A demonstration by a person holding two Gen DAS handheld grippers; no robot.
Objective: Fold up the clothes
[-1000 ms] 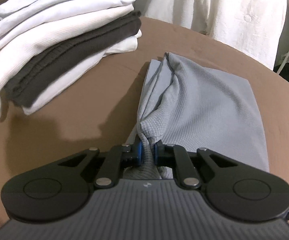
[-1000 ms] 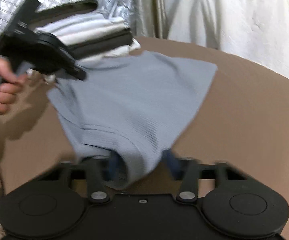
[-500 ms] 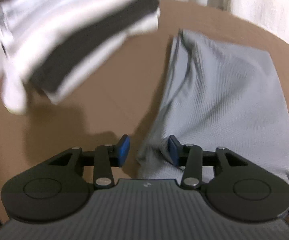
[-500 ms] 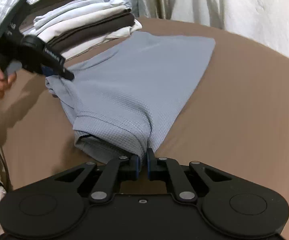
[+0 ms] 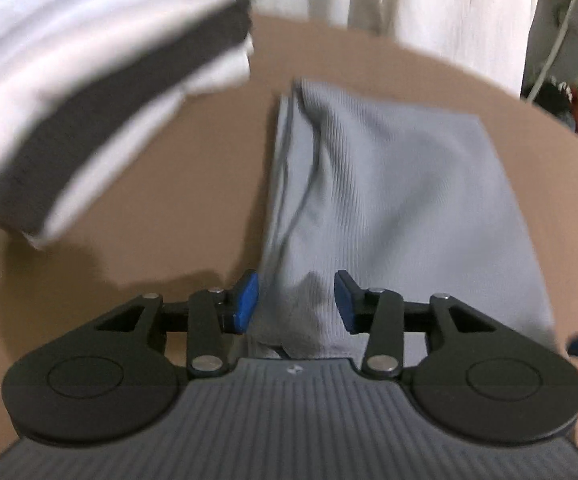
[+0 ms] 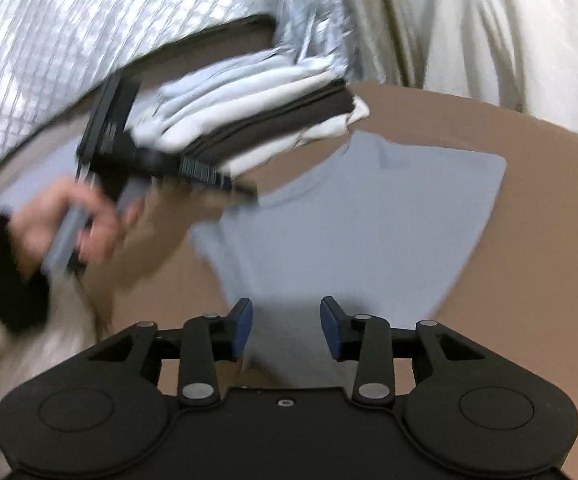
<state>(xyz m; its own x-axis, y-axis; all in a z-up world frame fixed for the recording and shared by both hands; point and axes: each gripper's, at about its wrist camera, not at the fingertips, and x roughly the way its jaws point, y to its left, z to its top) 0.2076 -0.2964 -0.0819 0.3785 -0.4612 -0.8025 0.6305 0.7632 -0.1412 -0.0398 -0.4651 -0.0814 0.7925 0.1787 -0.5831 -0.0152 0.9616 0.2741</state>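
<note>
Grey shirt [image 5: 401, 200] laid folded on brown worktop [image 5: 169, 200], long axis running away from left claw [image 5: 295, 302]. Left jaws closing, right claw [image 6: 286, 330] jaws opening; near hem straddled, nothing pinched.

Folded shirt [image 5: 389, 200] flat on table [image 5: 169, 208]; clothes stack [image 5: 89, 92] left, behind.

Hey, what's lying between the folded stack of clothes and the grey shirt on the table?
Nothing: only bare brown tabletop separates the stack from the grey shirt, clearest in the left wrist view.
</note>
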